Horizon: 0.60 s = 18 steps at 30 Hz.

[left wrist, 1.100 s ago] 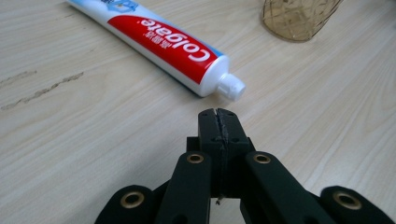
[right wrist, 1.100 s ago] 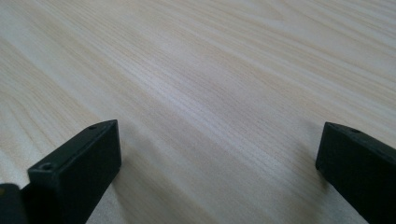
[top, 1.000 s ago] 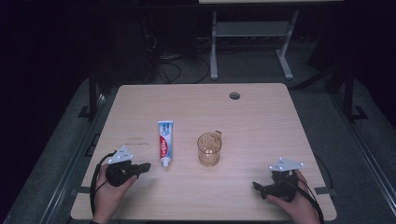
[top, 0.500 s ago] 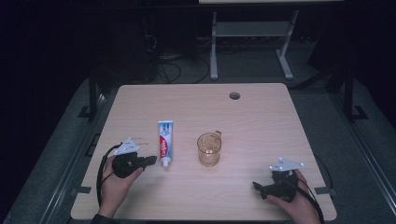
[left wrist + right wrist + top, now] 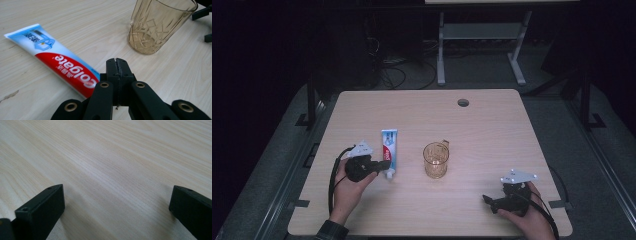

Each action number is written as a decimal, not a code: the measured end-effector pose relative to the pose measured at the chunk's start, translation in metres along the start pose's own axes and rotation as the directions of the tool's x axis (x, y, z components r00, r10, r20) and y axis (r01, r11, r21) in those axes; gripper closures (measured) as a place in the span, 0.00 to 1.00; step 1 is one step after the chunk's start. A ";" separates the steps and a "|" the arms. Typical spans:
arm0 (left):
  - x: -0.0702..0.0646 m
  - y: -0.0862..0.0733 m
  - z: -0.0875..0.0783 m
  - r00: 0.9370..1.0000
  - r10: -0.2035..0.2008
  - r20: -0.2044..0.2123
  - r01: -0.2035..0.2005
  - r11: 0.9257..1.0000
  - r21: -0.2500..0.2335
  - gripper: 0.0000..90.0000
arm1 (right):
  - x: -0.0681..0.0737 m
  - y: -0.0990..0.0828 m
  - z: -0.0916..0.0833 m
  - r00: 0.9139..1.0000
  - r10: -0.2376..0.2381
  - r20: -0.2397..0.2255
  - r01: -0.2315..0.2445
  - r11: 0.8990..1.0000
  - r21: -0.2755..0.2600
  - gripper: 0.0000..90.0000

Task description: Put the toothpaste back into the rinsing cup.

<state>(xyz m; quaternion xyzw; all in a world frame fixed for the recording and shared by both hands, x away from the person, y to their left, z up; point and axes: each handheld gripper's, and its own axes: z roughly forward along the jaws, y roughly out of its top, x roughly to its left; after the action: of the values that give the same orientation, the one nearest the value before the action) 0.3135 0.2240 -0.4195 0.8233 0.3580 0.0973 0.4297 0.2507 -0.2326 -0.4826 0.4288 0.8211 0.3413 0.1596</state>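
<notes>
Left gripper [image 5: 382,164], jaws pressed together and empty, sits just beside the toothpaste tube [image 5: 388,151] at table's 8 o'clock. Tube's probably light and squishy, so grab mid-body. Glass [image 5: 435,160] middle; right gripper [image 5: 487,199] spread wide at 5 o'clock.

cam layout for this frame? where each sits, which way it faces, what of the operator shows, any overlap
High view: above the person's side, facing forward and down on the table; both hands, left gripper, right gripper.
Left gripper view: rides the left gripper, jaws shut, facing toothpaste and glass.
Right gripper view: rides the right gripper, jaws apart, facing bare wood.
Shared: high and left gripper views both show toothpaste and glass.
</notes>
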 end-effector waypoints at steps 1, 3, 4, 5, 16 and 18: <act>0.000 0.002 0.004 1.000 0.001 0.003 -0.001 1.000 -0.001 1.00 | 0.000 0.000 0.000 1.000 -0.001 -0.001 0.001 1.000 0.000 0.00; 0.000 0.004 0.006 1.000 0.003 0.003 -0.003 1.000 0.000 1.00 | 0.000 0.000 0.000 1.000 -0.001 -0.001 0.001 1.000 0.000 0.00; 0.000 0.005 0.008 1.000 0.010 0.004 -0.010 1.000 0.005 1.00 | 0.000 0.000 0.000 1.000 -0.001 -0.001 0.001 1.000 0.000 0.00; 0.000 0.007 0.012 1.000 0.008 0.004 -0.008 1.000 0.006 1.00 | 0.000 0.000 0.000 1.000 -0.003 -0.001 0.003 1.000 0.000 0.00; 0.001 0.013 0.040 1.000 0.026 -0.010 -0.025 0.998 0.051 1.00 | 0.000 0.000 0.000 1.000 -0.007 -0.005 0.007 1.000 -0.002 0.00; 0.002 0.013 0.046 1.000 0.019 -0.019 -0.018 0.998 0.057 1.00 | 0.000 0.000 0.000 1.000 -0.008 -0.005 0.008 1.000 -0.002 0.00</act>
<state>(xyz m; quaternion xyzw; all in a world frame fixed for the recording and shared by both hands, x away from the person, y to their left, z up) 0.3432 0.1912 -0.4384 0.8374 0.3572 0.0992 0.4017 0.2502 -0.2325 -0.4827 0.4245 0.8229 0.3424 0.1593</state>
